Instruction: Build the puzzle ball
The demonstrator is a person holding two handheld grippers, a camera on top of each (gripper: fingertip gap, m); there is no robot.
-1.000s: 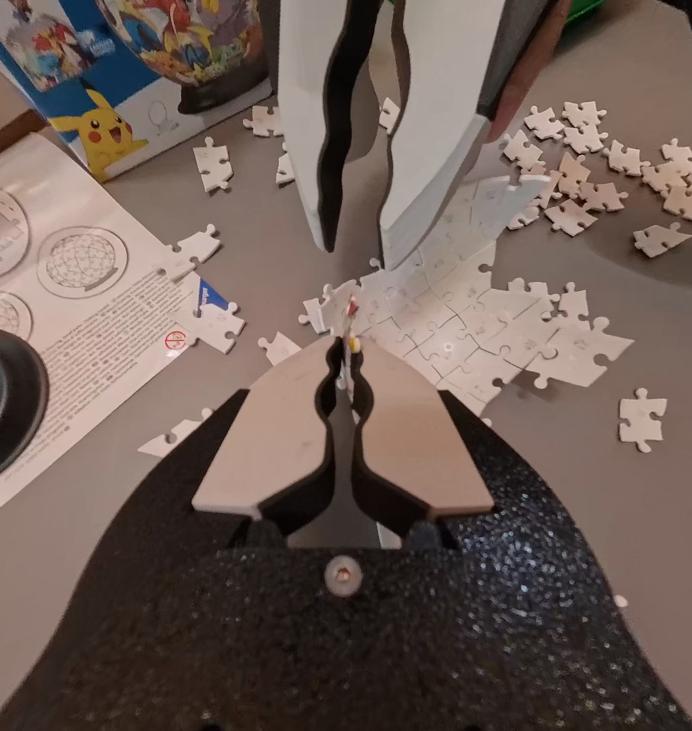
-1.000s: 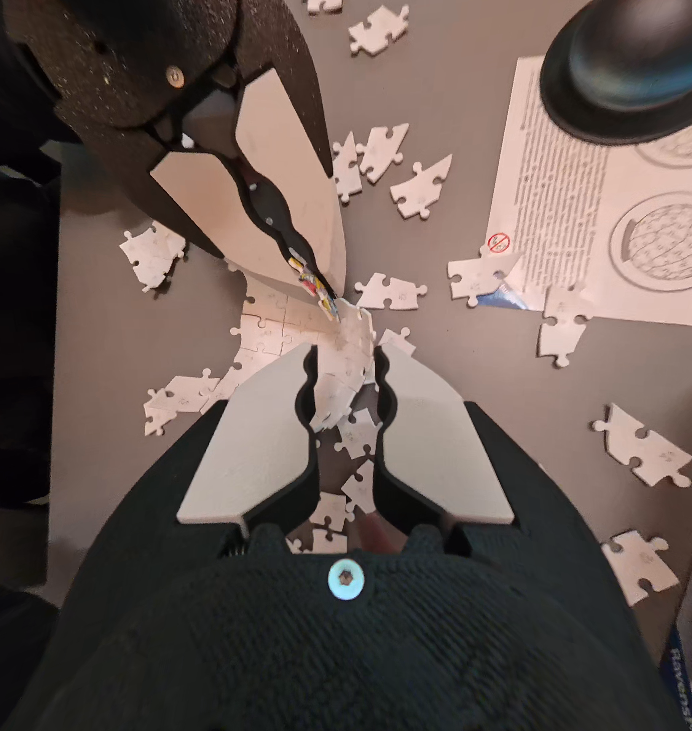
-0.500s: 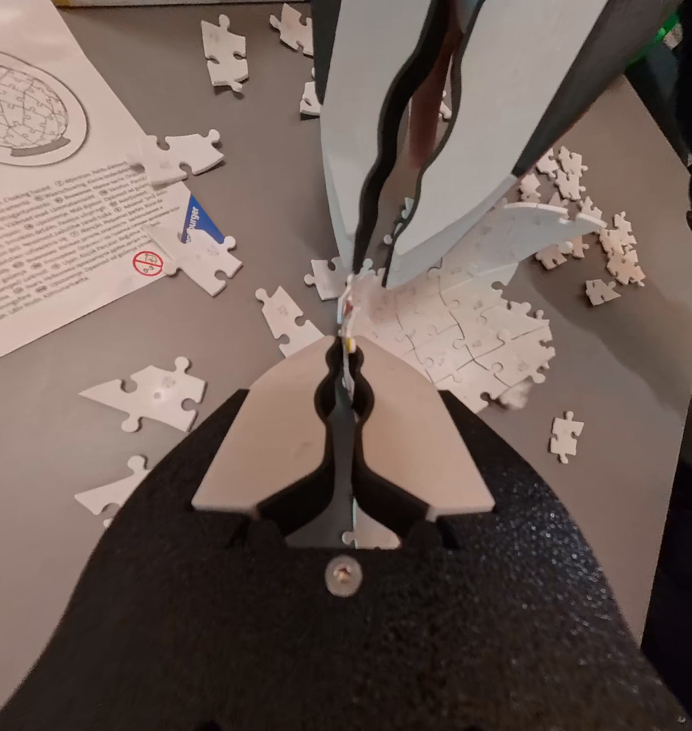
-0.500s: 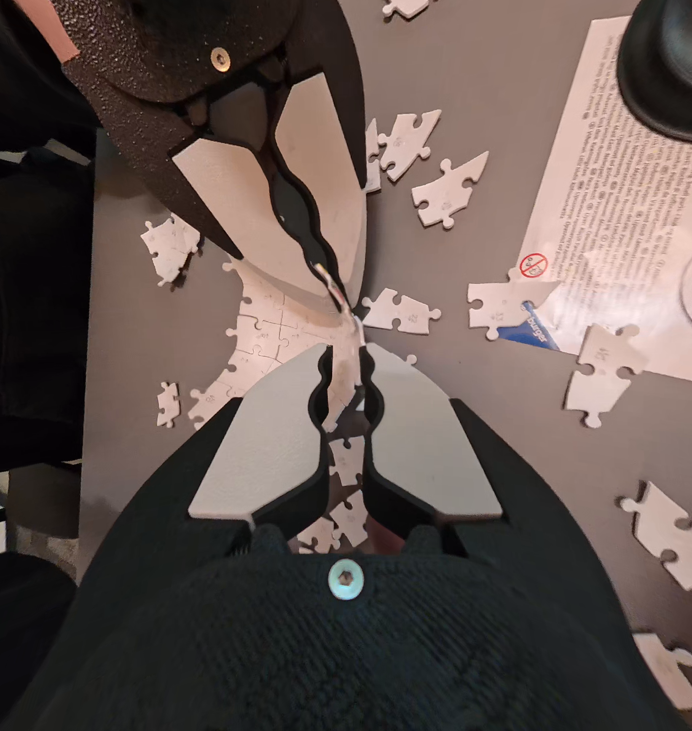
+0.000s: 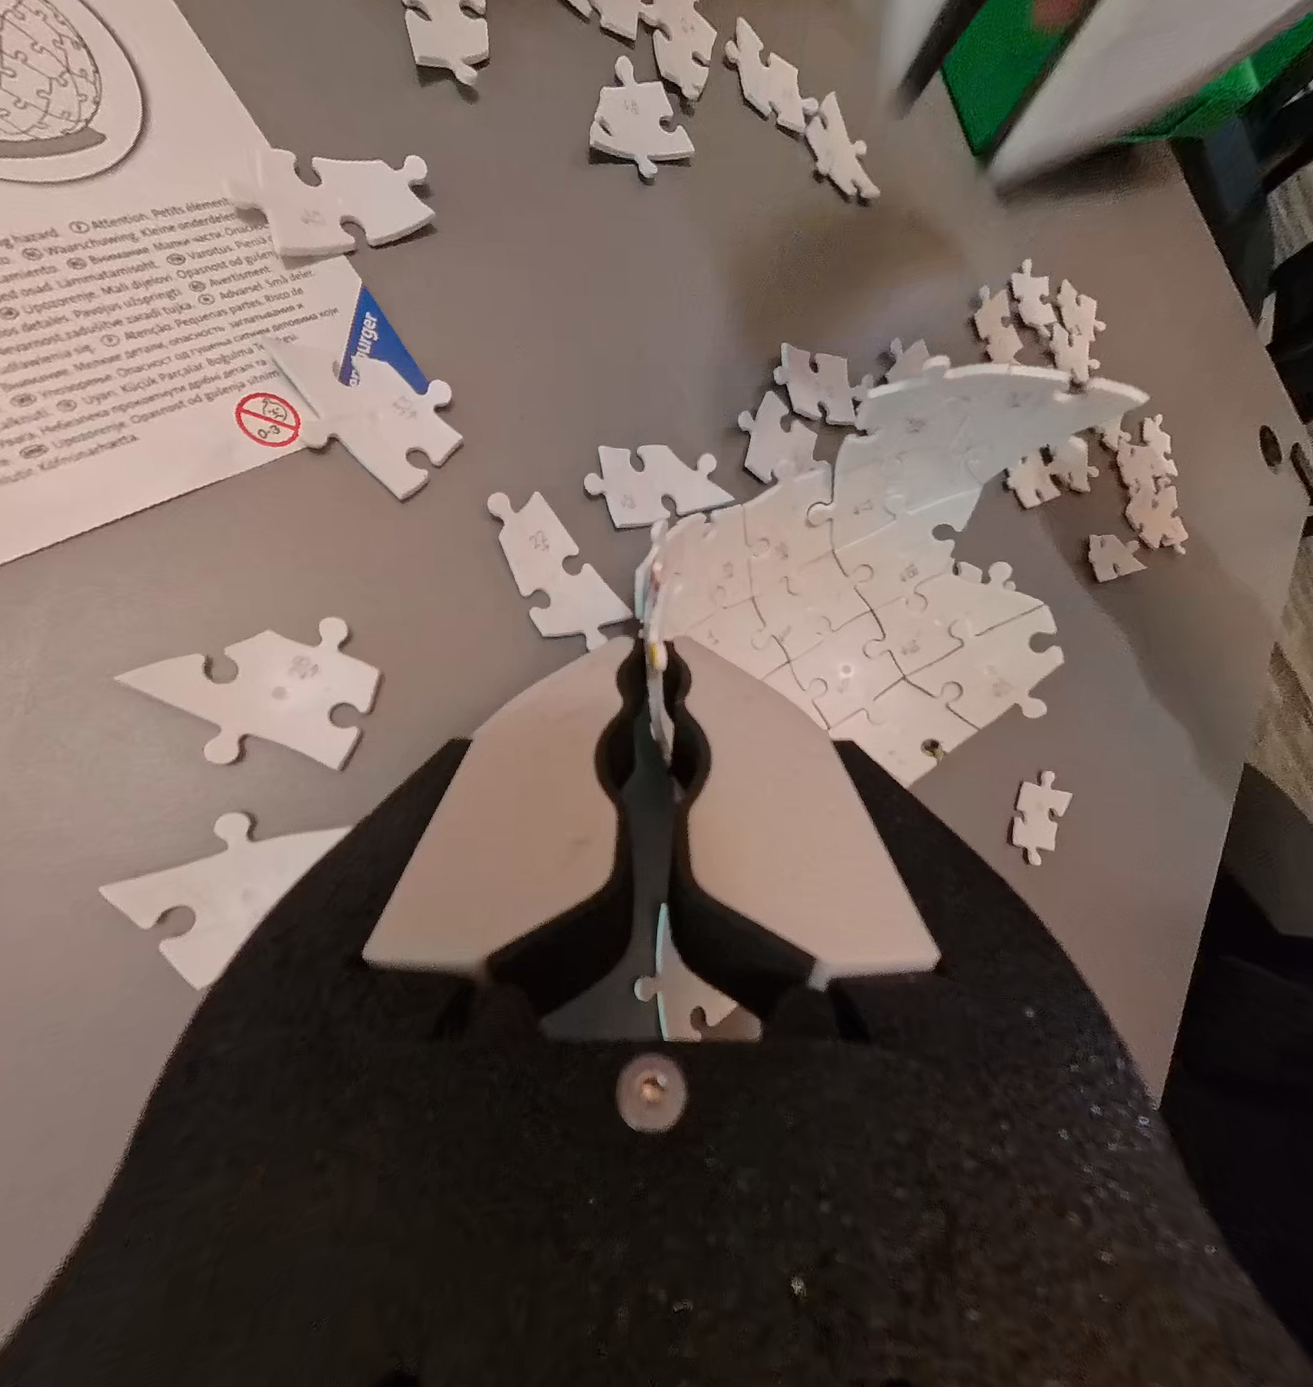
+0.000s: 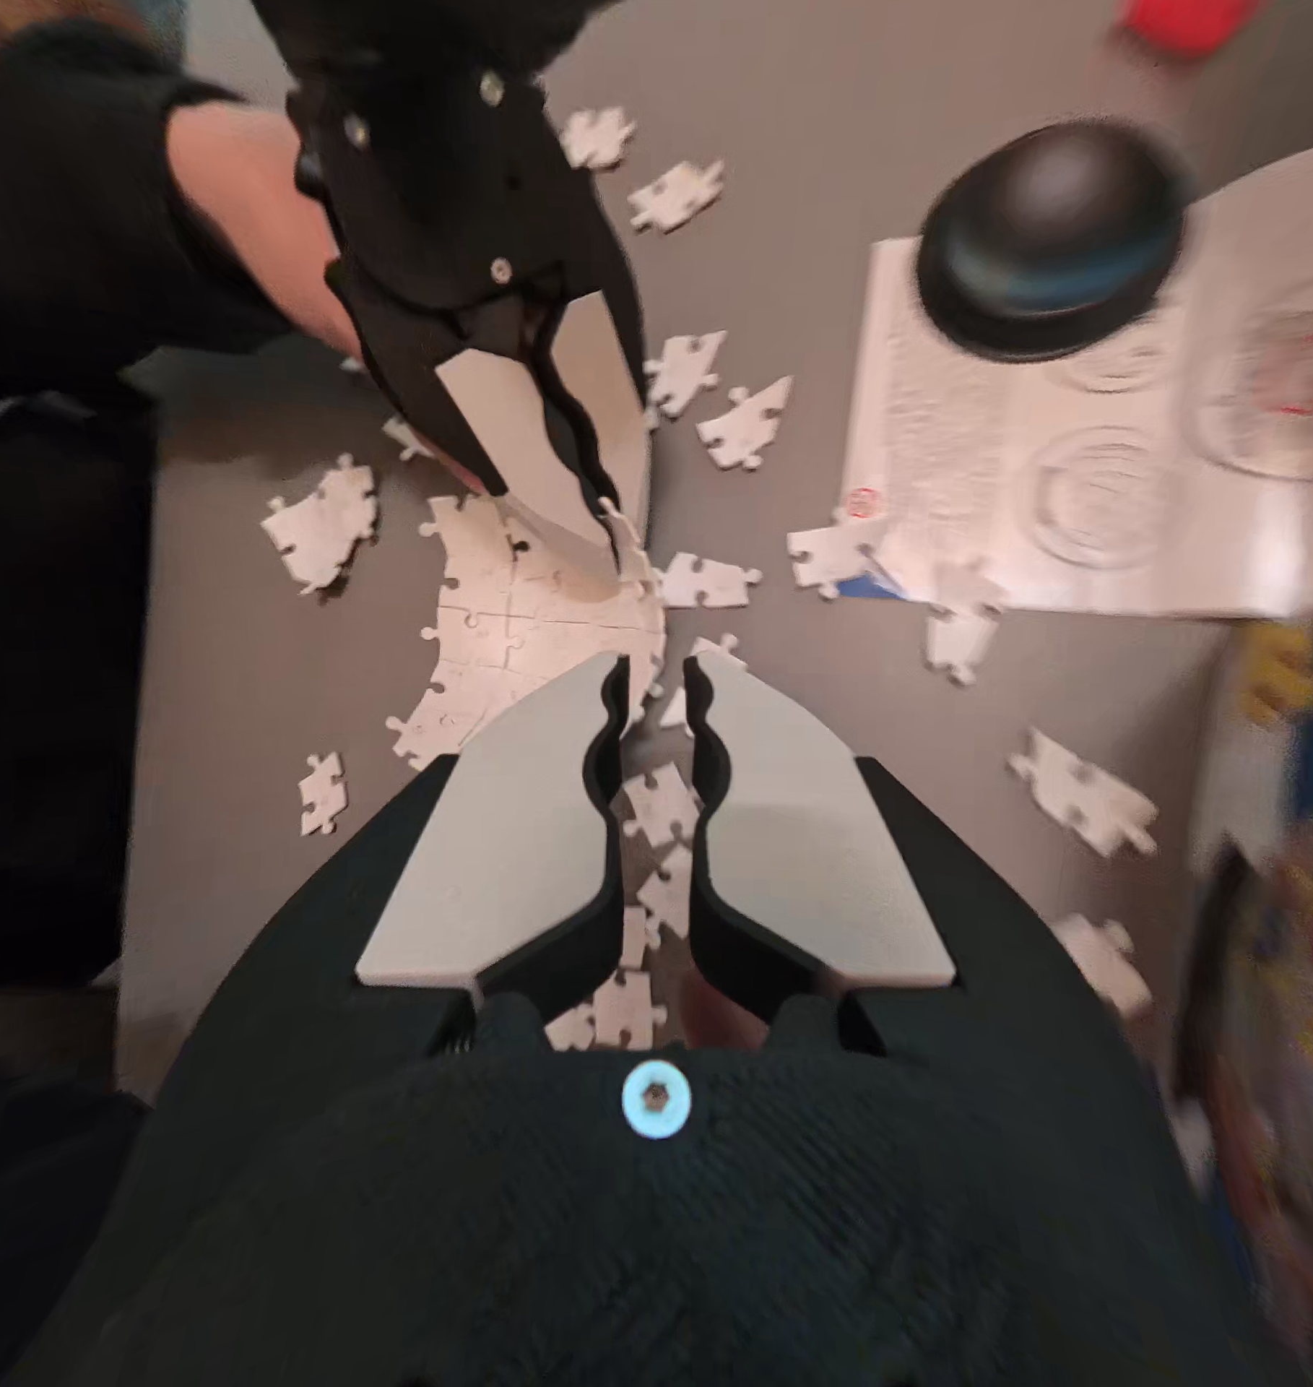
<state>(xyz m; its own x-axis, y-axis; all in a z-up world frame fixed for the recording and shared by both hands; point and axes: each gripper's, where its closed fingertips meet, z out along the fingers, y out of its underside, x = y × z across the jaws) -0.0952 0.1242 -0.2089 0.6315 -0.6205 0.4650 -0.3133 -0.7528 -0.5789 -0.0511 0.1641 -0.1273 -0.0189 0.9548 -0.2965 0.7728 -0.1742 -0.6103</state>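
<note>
Early going: left gripper (image 5: 657, 651) fingers clamp the curved assembled shell (image 5: 871, 600) by its edge, right gripper (image 6: 655, 660) fingers slightly parted and empty, loose pieces (image 5: 263, 687) littering the table (image 5: 601, 315).

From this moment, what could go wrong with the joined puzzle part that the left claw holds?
1. The left claw pinches the assembled curved section only at one edge, and the right claw is open, so the section may sag or its joints may split.
2. The section hangs above the loose pieces near the table edge; a swing could push some off.
</note>
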